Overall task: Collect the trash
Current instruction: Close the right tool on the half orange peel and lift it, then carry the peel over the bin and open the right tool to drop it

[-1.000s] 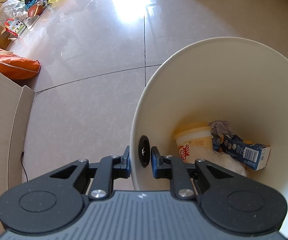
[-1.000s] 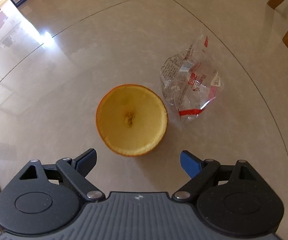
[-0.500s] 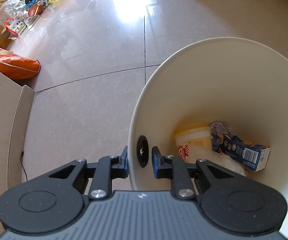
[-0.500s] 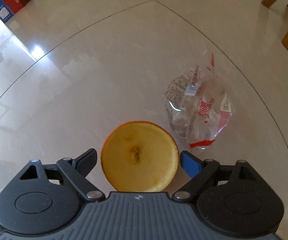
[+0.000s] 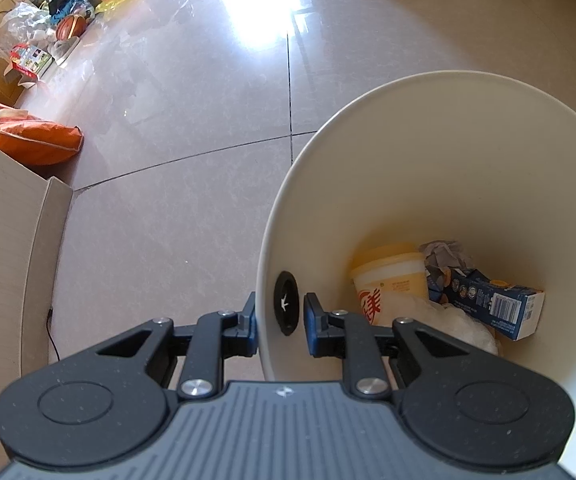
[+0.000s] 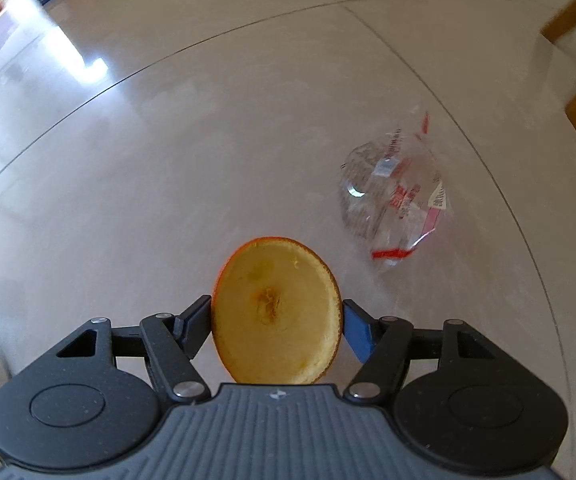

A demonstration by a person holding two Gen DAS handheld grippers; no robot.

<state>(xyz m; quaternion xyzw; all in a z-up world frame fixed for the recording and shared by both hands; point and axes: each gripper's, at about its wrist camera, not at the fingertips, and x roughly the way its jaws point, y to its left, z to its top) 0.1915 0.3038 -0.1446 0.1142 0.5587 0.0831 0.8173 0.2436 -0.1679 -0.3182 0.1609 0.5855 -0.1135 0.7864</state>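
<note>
the hollowed orange peel half (image 6: 276, 312) sits between the two fingers of the right gripper (image 6: 276, 322), pale pith side facing the camera, its rim touching the black finger on the left and the blue pad on the right; the jaws are closing on it at about half their spread, and the peel looks squeezed into an oval, so the grip seems made or nearly so. whether it is clear of the floor cannot be told for sure, though nothing appears to rest under it. beyond it to the right, well apart on the glossy floor tiles (image 6: 192, 152), lies a crumpled clear plastic wrapper (image 6: 395, 204) with red print, untouched. in the left wrist view the left gripper (image 5: 280, 322) is nearly shut, pinching the wall of the white bin (image 5: 467, 152) at its rim, one finger outside and one inside next to a small black round fitting (image 5: 286, 302). the bin is tilted toward the camera and already holds a yellow tub (image 5: 389, 280), a blue carton (image 5: 495, 306), a grey crumpled paper (image 5: 443, 254) and some white plastic (image 5: 451, 320). so part of the trash looks collected. judging from this, the peel has yet to be carried over and dropped in the bin, and the wrapper remains to be picked up after it. farther off, an orange bag (image 5: 34, 142) and boxes lie along the room's edge.
</note>
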